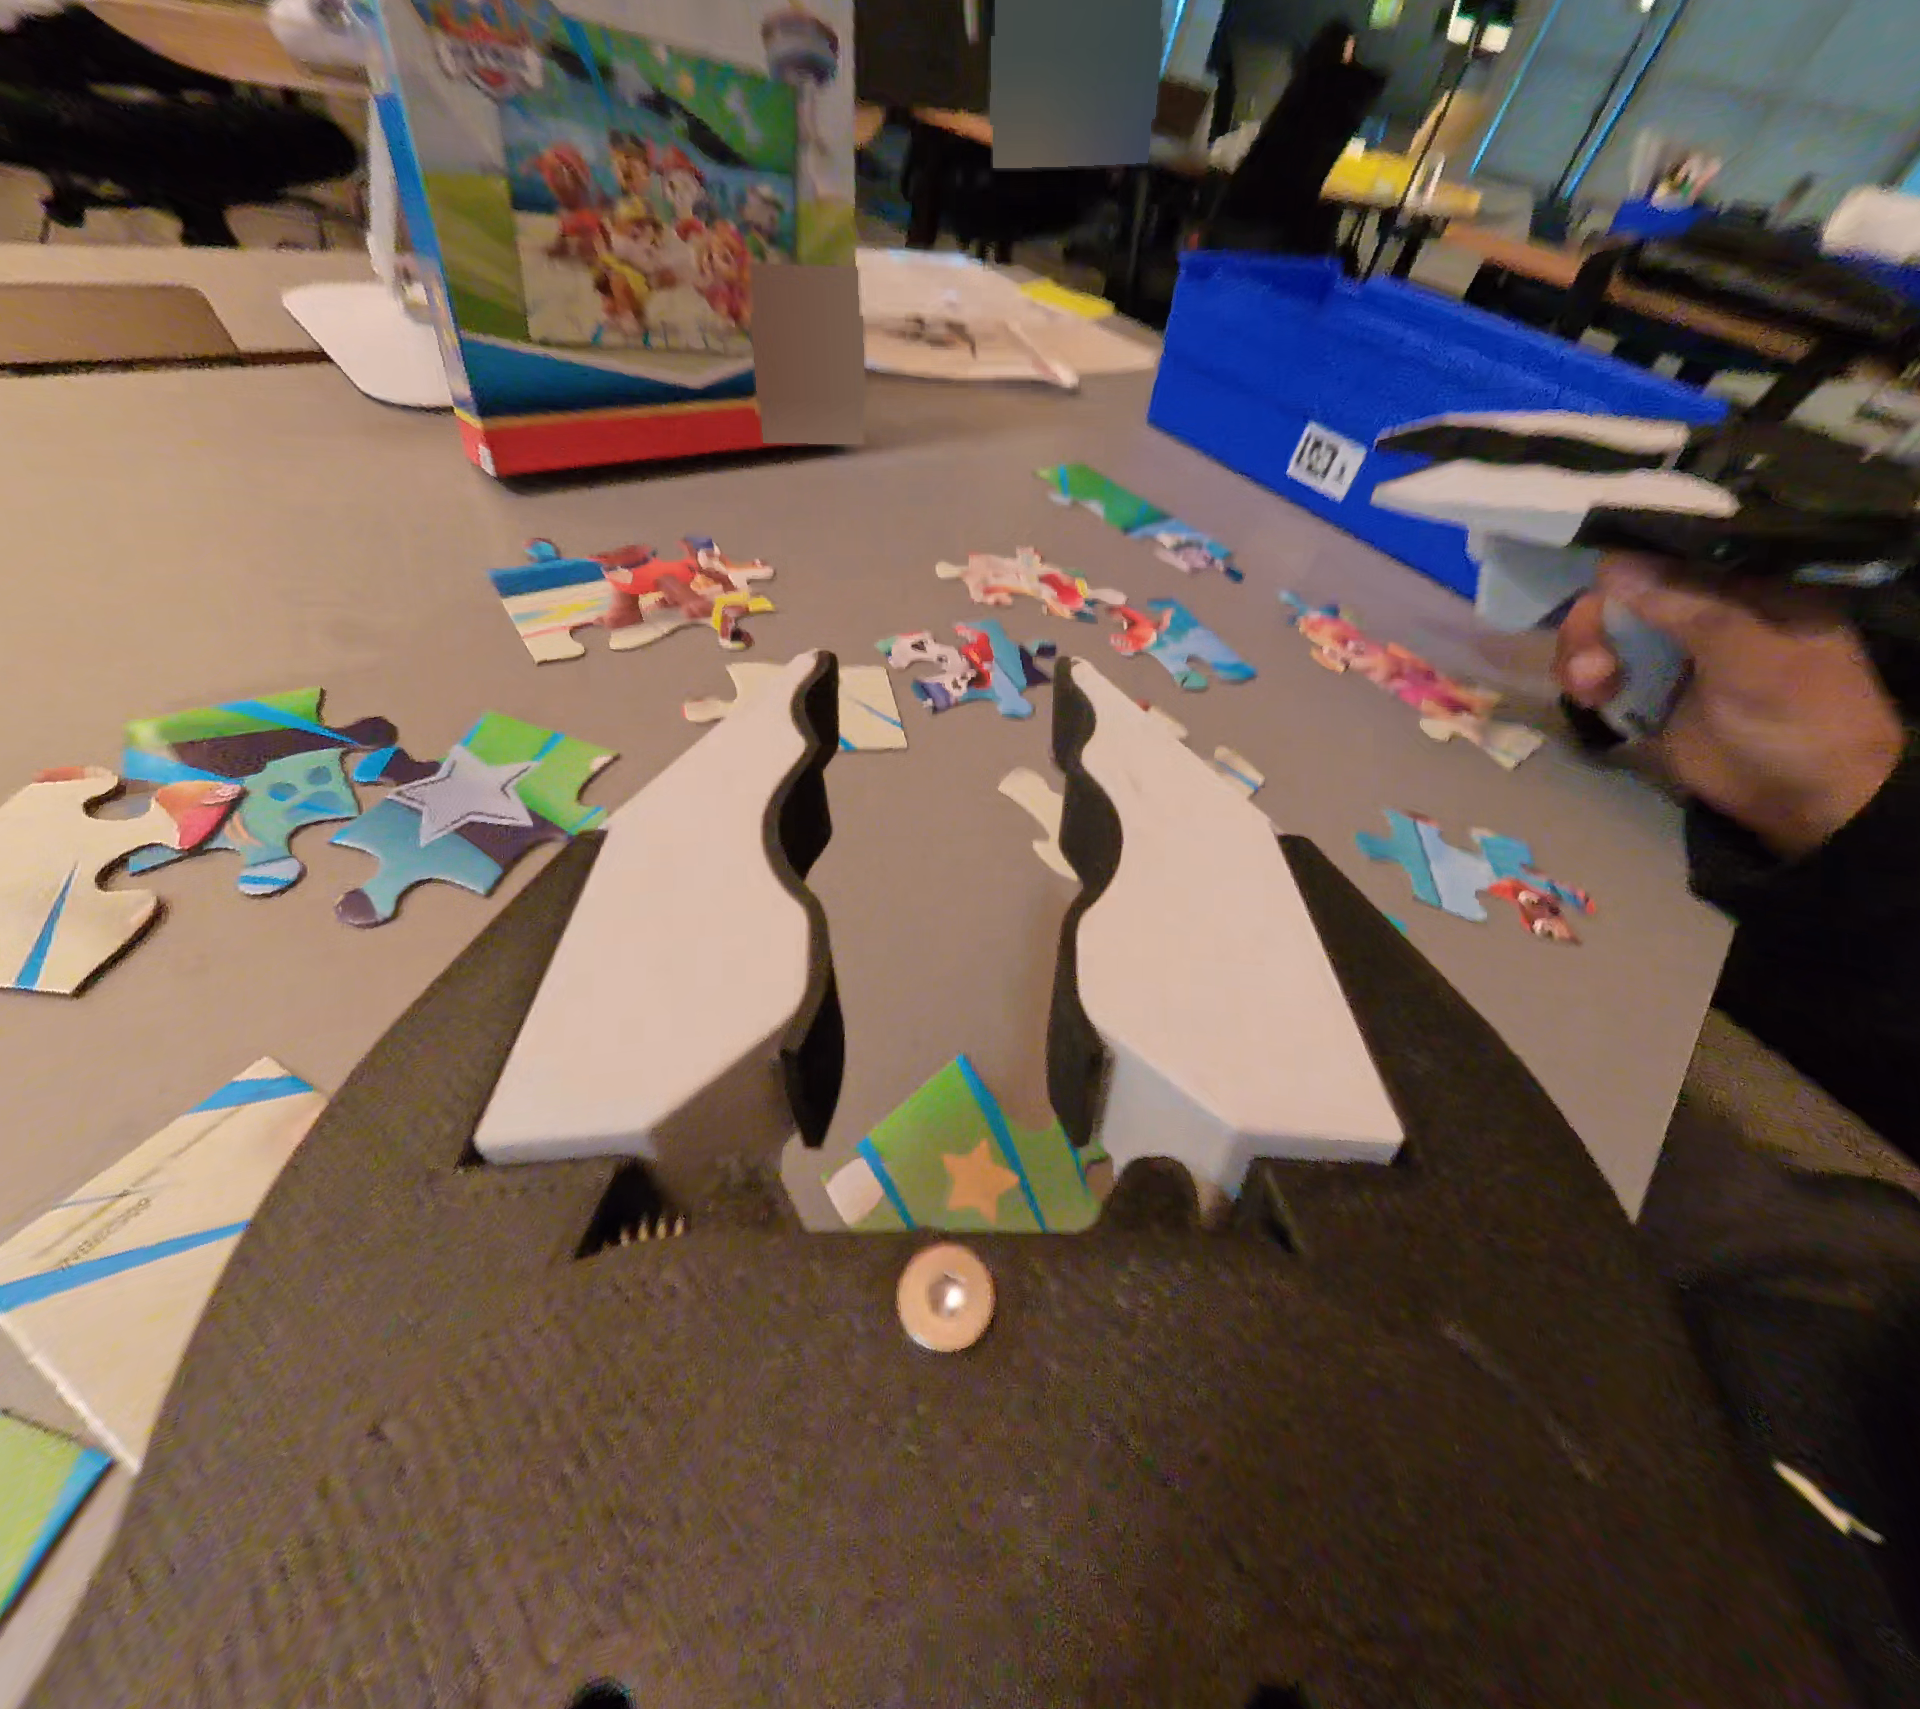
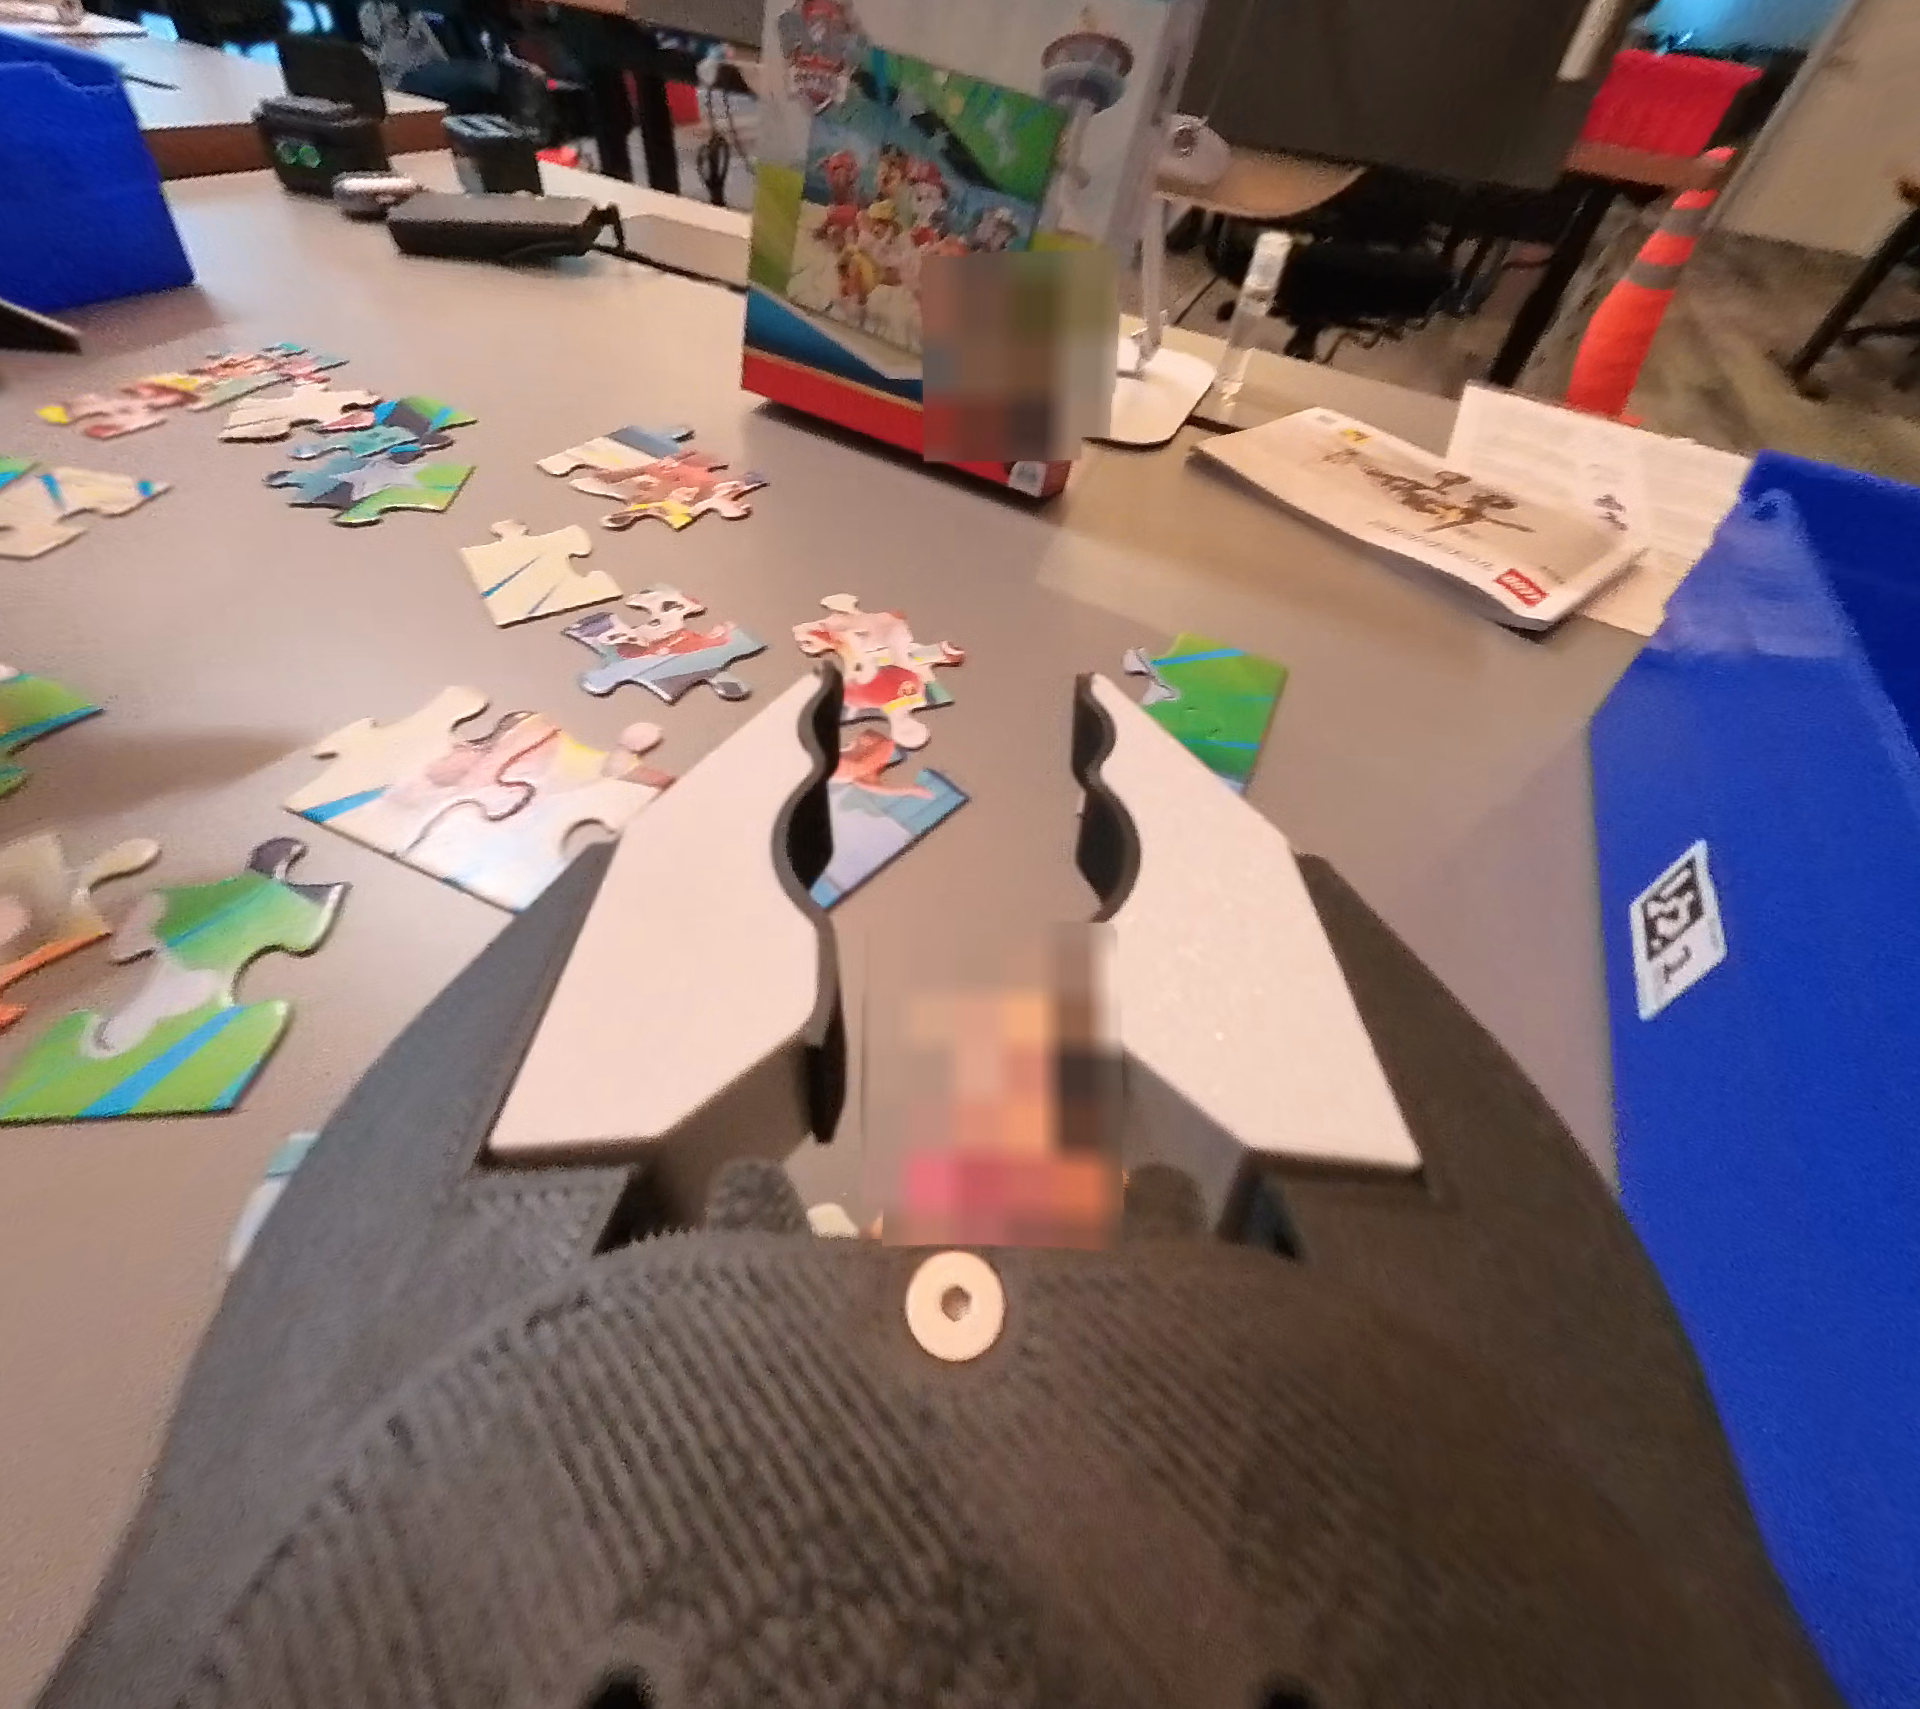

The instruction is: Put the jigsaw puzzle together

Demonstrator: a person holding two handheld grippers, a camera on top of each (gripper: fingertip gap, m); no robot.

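Grey table, one puzzle box

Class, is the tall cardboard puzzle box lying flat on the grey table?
No, the puzzle box stands upright on the grey table, its picture side facing the camera.

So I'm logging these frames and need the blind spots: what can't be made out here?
- Left wrist view: a cream piece is partly hidden under the left gripper, which is open.
- Left wrist view: the right gripper is motion-blurred; whether it holds anything is unclear.
- Right wrist view: a mosaic patch covers what lies between the bases of that gripper's fingers.
- Both views: patches cover part of the puzzle box.
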